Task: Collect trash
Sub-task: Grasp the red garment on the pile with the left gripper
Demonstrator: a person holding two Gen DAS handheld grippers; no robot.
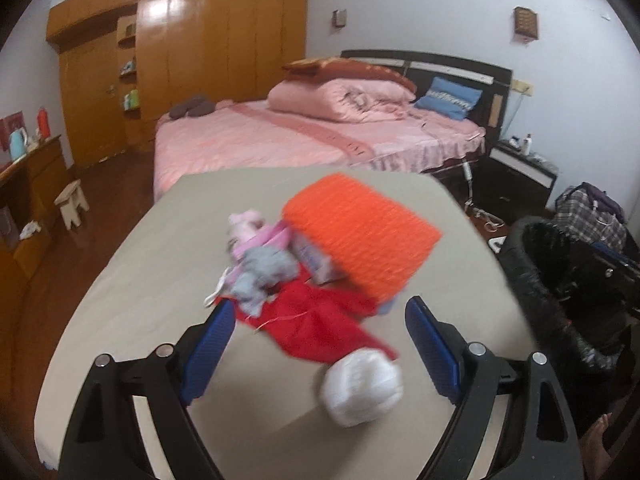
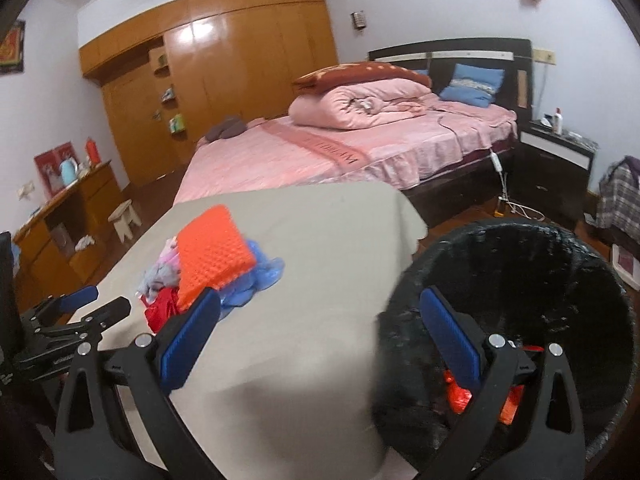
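A pile of trash lies on the beige-covered table (image 1: 140, 300): an orange foam net (image 1: 360, 236), a pink wrapper (image 1: 248, 228), grey scraps (image 1: 260, 276), a red bag (image 1: 316, 332) and a white crumpled wad (image 1: 362, 392). My left gripper (image 1: 320, 312) is open just above the red bag, one finger on each side of the pile. My right gripper (image 2: 320, 296) is open with nothing in it, straddling the table edge and the black-lined bin (image 2: 560, 264). Orange scraps (image 2: 460, 392) lie inside the bin. In the right wrist view the orange foam net (image 2: 214, 260) lies over blue plastic (image 2: 260, 276).
The bin stands off the table's right side (image 1: 552, 276). Behind the table is a pink bed (image 1: 300, 136) with a folded quilt. A wooden wardrobe (image 1: 200, 60), a low cabinet (image 2: 64, 216) and a small stool (image 1: 72, 200) are at the left. A black nightstand (image 2: 560, 164) stands by the bed.
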